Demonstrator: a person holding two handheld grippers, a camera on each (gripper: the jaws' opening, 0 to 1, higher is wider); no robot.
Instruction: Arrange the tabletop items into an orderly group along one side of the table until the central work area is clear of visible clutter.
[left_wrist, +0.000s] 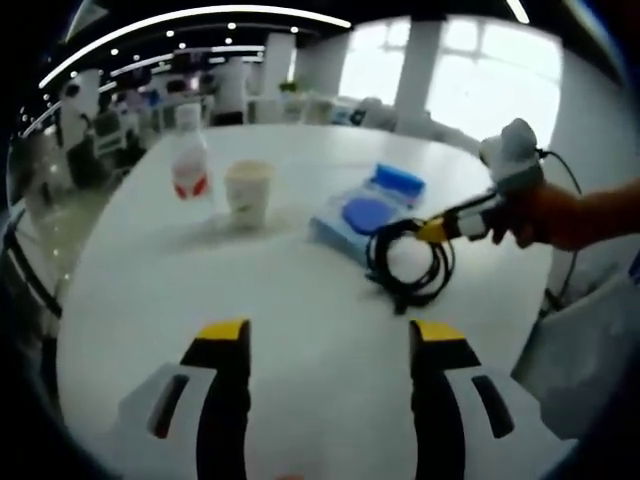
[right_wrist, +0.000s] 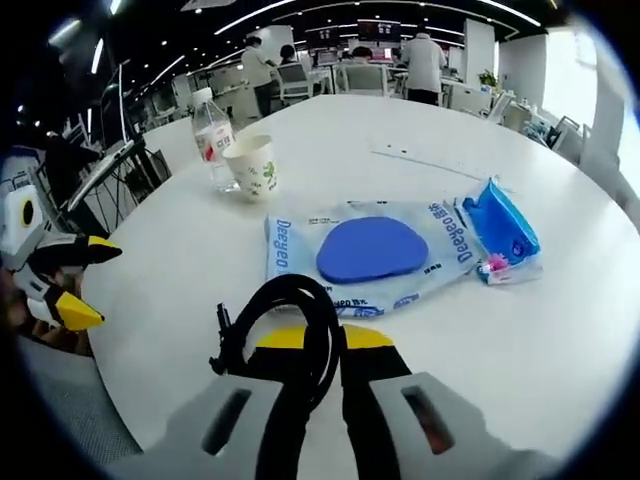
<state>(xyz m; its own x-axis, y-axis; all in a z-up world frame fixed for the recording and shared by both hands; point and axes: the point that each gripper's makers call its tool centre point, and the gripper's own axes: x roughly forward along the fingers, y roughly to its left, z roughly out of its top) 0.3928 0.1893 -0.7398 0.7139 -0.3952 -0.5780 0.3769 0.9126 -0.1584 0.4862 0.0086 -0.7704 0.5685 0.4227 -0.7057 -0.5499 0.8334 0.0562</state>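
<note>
Black cable (right_wrist: 290, 330), limp and light, hangs pinched in the right gripper (right_wrist: 325, 345) just beside the pack (right_wrist: 370, 250); best held mid-coil. Left gripper (left_wrist: 328, 335) gapes empty.

count on table (right_wrist: 560, 330): 1 water bottle (right_wrist: 212, 138), 1 paper cup (right_wrist: 252, 167), 1 coiled black cable (right_wrist: 292, 330), 1 clear plastic pack (right_wrist: 370, 252) (blue pad inside), 1 small blue packet (right_wrist: 500, 225), 2 grippers: left gripper (left_wrist: 325, 335), right gripper (right_wrist: 325, 338)
</note>
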